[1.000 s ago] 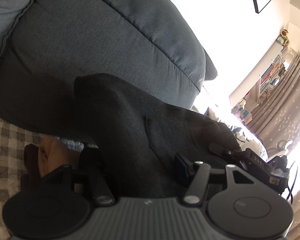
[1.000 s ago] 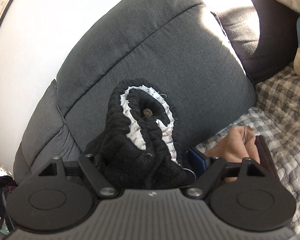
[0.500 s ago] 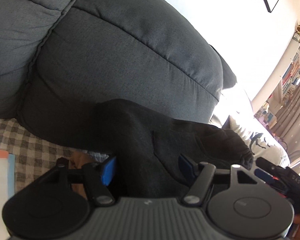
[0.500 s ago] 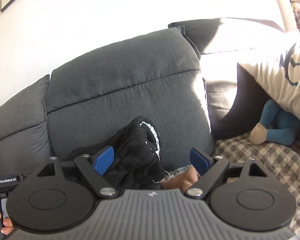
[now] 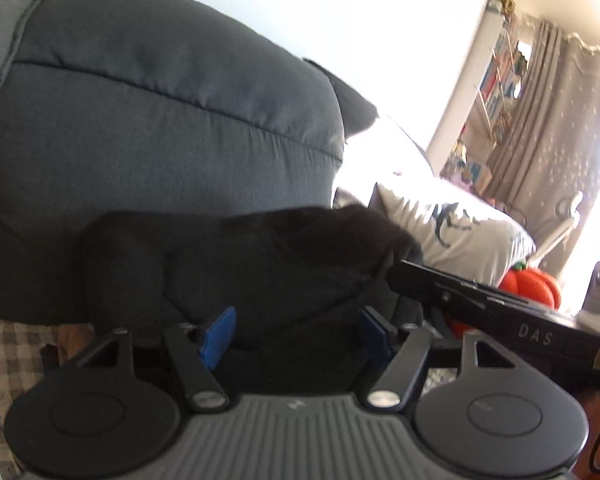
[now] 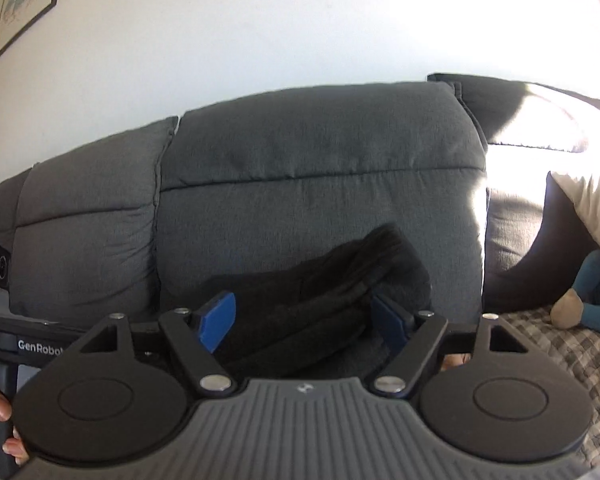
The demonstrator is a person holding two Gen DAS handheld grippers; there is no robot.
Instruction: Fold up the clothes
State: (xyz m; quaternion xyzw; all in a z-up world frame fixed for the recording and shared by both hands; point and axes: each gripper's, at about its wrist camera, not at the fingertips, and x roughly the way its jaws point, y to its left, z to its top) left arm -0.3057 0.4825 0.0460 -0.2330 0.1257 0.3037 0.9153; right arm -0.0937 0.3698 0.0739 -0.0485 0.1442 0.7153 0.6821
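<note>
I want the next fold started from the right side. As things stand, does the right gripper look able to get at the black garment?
Probably yes: the right gripper has its jaws open, the black garment lies right ahead, and nothing sits between them.

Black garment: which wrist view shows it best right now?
Right wrist: the black garment shows its stacked folds against the grey sofa cushion. In the left wrist view it is a dark, blurred mass, its right end partly hidden behind the other gripper.
</note>
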